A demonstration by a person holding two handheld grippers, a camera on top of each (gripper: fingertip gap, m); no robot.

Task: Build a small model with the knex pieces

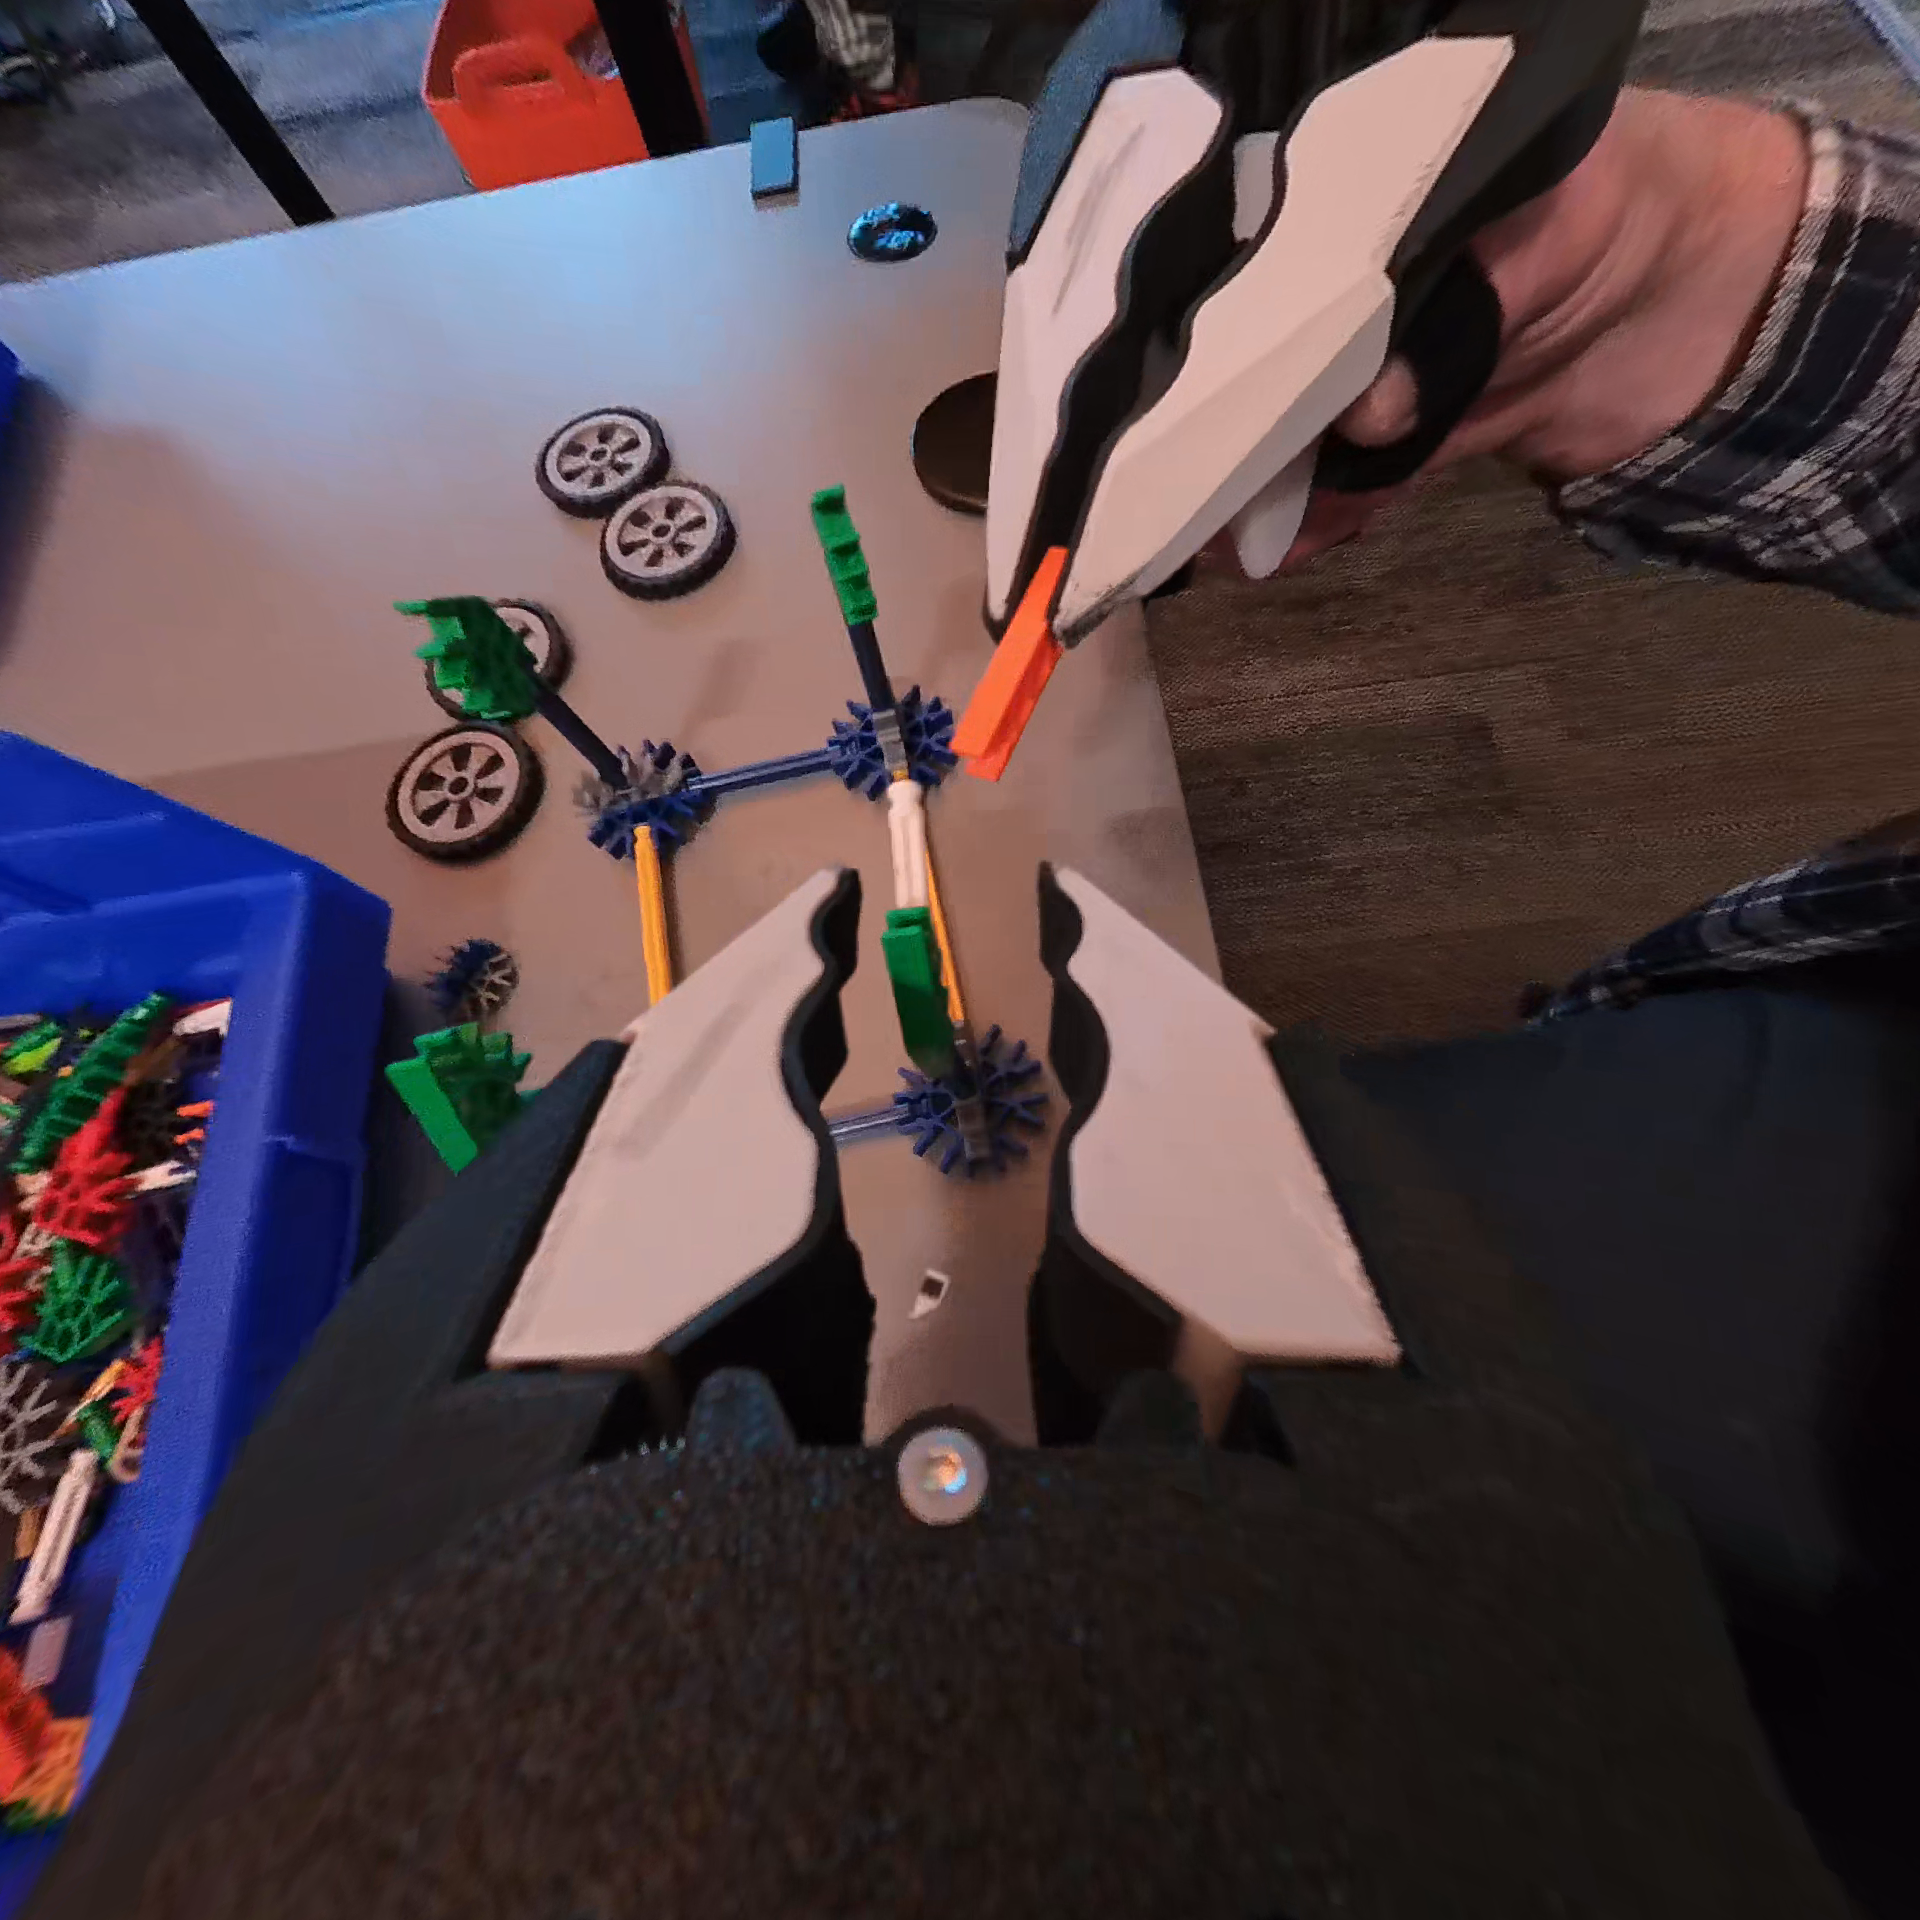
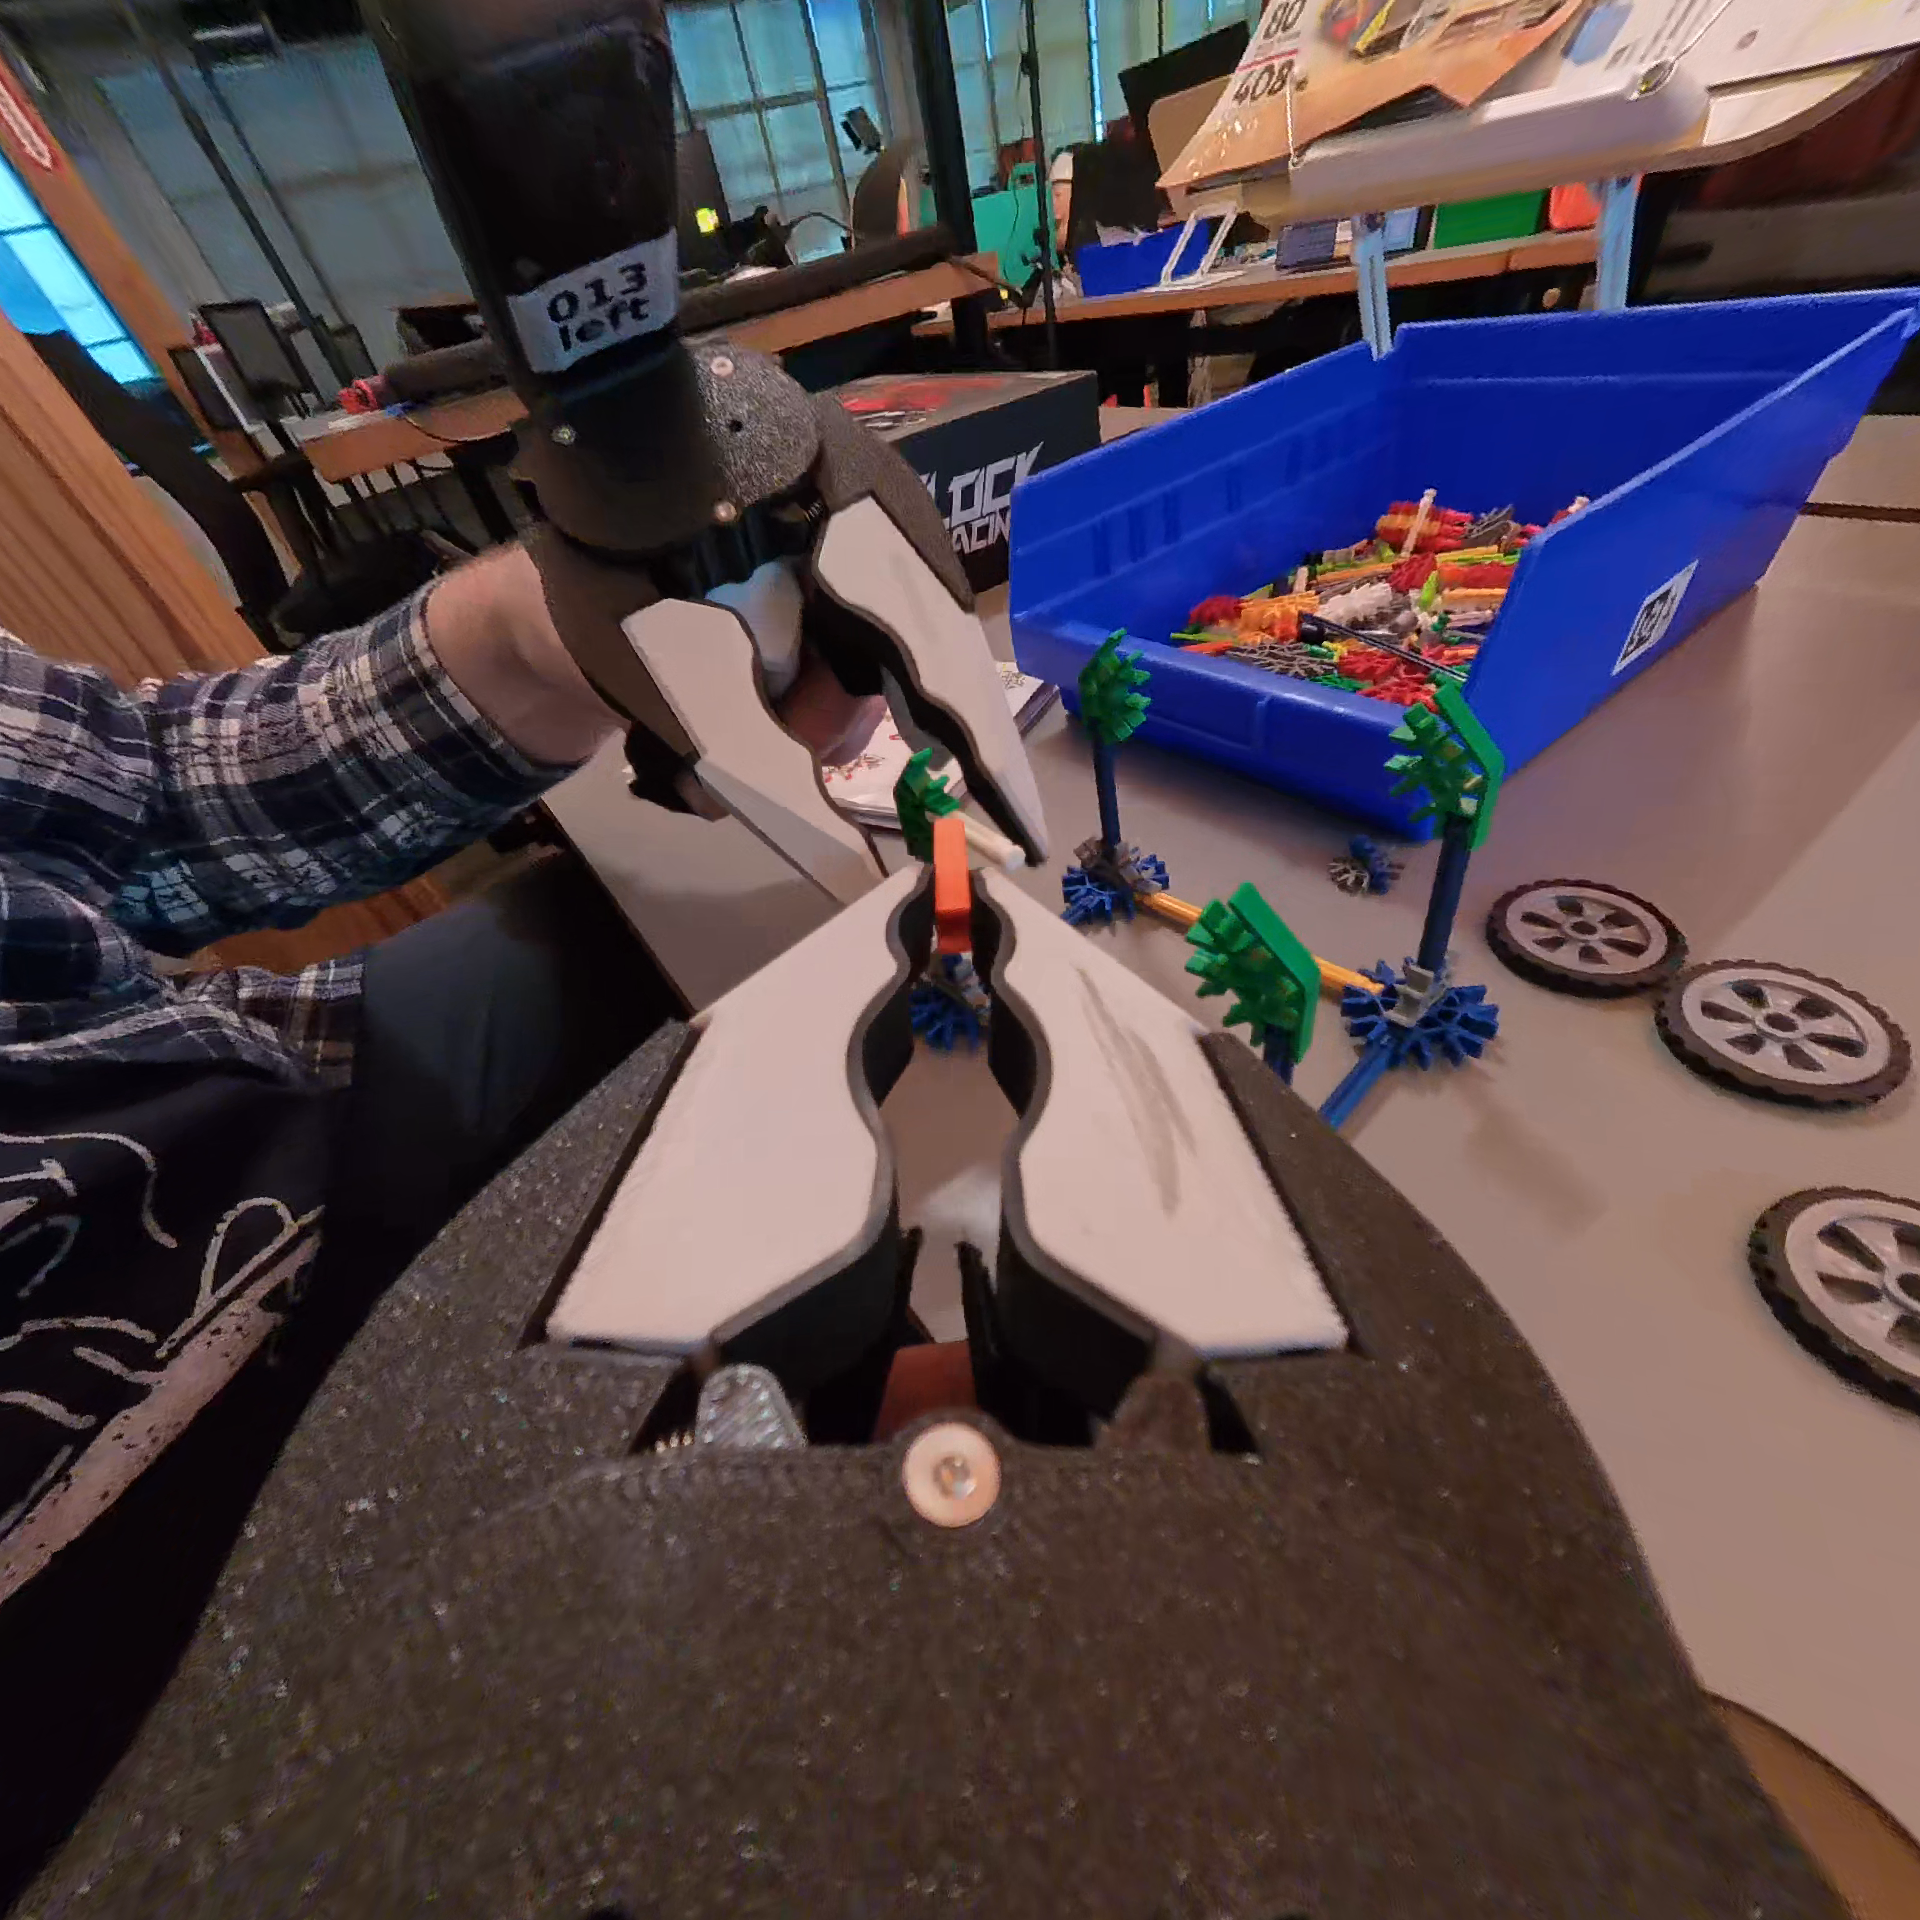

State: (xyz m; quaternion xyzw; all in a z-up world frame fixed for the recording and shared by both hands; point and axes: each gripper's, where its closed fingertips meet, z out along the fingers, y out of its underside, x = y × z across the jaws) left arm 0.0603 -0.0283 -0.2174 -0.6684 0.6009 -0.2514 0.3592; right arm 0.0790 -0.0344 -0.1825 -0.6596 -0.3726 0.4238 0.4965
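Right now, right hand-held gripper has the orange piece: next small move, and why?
Probably ease the right hand-held gripper down-left so the orange piece meets the blue connector. The piece is clamped, its free end just beside that hub but apart. The left hand-held gripper is open over the white rod, holding nothing; closing there first could steady the frame.

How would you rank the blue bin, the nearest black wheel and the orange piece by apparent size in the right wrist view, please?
1. blue bin, clearly the largest.
2. nearest black wheel, cut off by the frame edge.
3. orange piece, shut in the right gripper.
Nearness to the camera enlarges the wheel and orange piece, so this is apparent size only.
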